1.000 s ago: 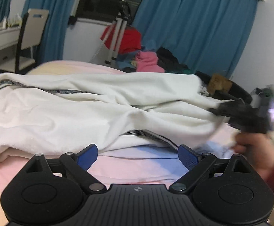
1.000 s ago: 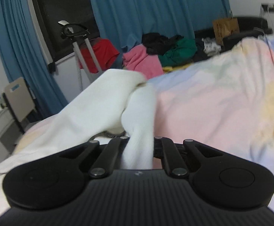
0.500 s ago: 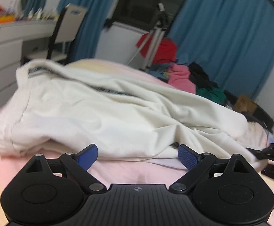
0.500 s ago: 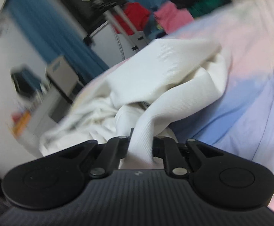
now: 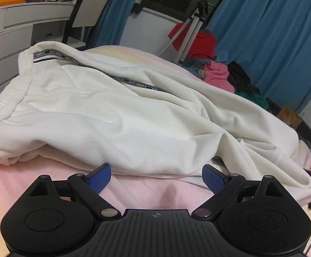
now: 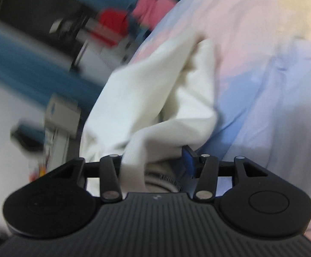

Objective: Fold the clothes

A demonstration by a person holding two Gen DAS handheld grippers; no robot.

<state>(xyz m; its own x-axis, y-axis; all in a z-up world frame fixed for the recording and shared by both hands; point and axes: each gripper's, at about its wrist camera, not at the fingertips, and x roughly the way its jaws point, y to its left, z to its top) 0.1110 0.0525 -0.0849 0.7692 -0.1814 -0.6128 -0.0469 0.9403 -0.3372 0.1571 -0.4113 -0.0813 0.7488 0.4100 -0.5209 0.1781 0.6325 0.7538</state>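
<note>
Fingers (image 5: 100, 176) of the left gripper (image 5: 156, 176) stood spread wide, blue pads facing each other across bare pink bedsheet (image 5: 48, 167), with nothing between them. Their tips sat just short of the near hem of the white sweatpants (image 5: 134, 115), not touching the cloth. The sweatpants lay heaped across the bed, elastic waistband toward the left, a dark printed side stripe (image 5: 134, 82) running along the upper fold, and the legs trailing off to the right edge of the bed.

On the right gripper (image 6: 155, 160) the fingers had just been opening and stood about half apart. A bunched fold of the white sweatpants (image 6: 146, 98) was draped between them, lying against the left finger and over the gripper's body, while the blue pad of the right finger (image 6: 189, 160) stood clear of the cloth, so the fabric was loose rather than pinched. This view was tilted and motion-blurred. Beyond the cloth the bedsheet (image 6: 273, 85) showed pastel pink, blue and yellow.

Behind the bed were blue curtains (image 5: 273, 32), a chair (image 5: 89, 8) at a white dresser (image 5: 12, 34), a tripod (image 5: 189, 27), and a pile of red, pink, black and green clothes (image 5: 219, 72).
</note>
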